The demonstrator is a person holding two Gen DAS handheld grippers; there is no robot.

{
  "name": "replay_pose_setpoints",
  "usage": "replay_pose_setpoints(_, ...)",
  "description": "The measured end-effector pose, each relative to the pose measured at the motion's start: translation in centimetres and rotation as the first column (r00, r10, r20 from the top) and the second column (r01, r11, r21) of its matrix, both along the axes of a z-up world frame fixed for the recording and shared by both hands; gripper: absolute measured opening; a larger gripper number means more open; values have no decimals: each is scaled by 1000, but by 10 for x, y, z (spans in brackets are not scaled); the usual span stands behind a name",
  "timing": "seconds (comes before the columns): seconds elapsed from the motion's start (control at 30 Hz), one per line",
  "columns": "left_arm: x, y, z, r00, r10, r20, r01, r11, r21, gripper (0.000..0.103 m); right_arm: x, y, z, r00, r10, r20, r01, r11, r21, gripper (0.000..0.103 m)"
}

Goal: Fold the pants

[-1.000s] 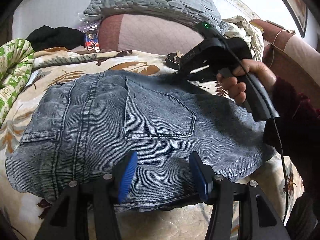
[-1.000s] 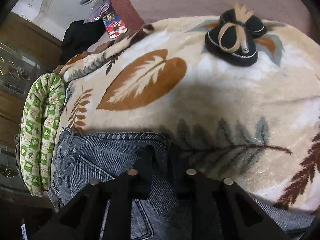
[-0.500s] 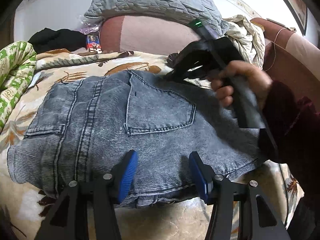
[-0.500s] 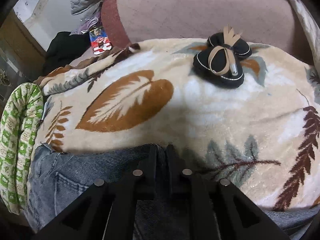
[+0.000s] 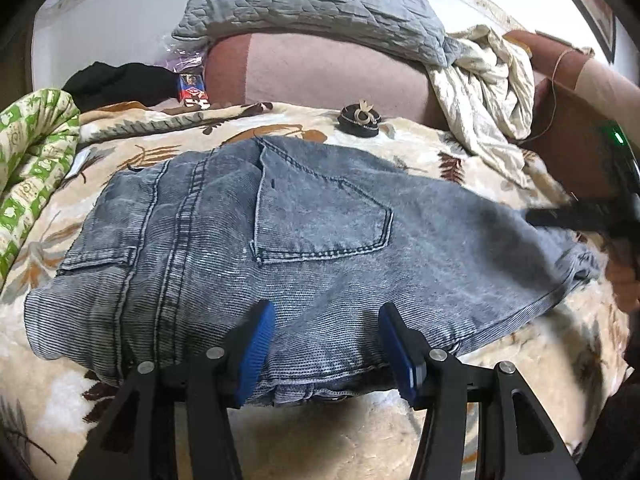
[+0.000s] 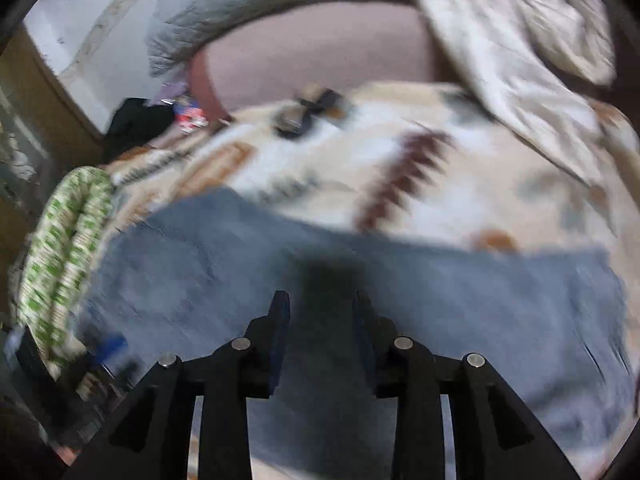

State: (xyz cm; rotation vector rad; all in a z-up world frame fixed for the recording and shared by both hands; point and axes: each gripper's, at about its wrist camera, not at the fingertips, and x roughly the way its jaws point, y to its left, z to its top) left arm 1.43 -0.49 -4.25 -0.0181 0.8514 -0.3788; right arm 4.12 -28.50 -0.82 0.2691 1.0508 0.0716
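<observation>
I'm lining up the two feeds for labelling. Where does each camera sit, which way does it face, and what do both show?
Left wrist: sits on the left gripper, looking down across the folded jeans toward the sofa back; open blue-padded fingers, and a hand at right.
Right wrist: sits on the right gripper, blurred, looking down over the jeans; its jaws, just opened, hold nothing.
Shared: jeans, leaf-print blanket, small black shoes, green-patterned quilt.

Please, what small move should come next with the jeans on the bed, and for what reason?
Probably bring the right gripper to the jeans' right end and grip there for another fold. Its jaws have just been opening, nothing lies between them, and it is off to the right. The jeans lie folded, back pocket up, on the leaf-print blanket; the left gripper hovers open at the near edge.
</observation>
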Motion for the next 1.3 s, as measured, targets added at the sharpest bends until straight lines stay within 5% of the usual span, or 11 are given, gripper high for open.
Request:
replay_pose_setpoints(0.23, -6, -1, -3, 999, -24, 32, 22, 999, 48, 58, -51, -56, -42, 983, -126, -133, 121, 992, -48, 33)
replay_pose_setpoints(0.43, -4, -4, -7, 998, -27, 51, 23, 997, 77, 59, -64, -64, -42, 993, -103, -58, 103, 995, 7, 33)
replay_pose_setpoints(0.5, -7, -1, -3, 998, -23, 64, 19, 998, 55, 59, -80, -81, -24, 988, -153, 32, 150, 987, 61, 34)
replay_pose_setpoints(0.6, -13, 2, 6, 995, -23, 99, 21, 1000, 21, 60, -105, -113, -4, 958, -261, 116, 243, 958, 151, 50)
replay_pose_setpoints(0.8, -23, -6, 17, 986, -41, 163, 46, 999, -25, 60, -148, -181, -12, 875, -477, 84, 415, 827, 379, 50)
replay_pose_setpoints(1.0, -39, -25, 20, 982, -93, 166, 97, 995, -15, 60, -182, -214, -27, 799, -601, -13, 521, 681, 515, 50)
replay_pose_setpoints(1.3, -57, -77, 48, 968, -192, 163, 190, 981, 29, 60, -188, -211, -60, 764, -623, -168, 576, 540, 614, 50)
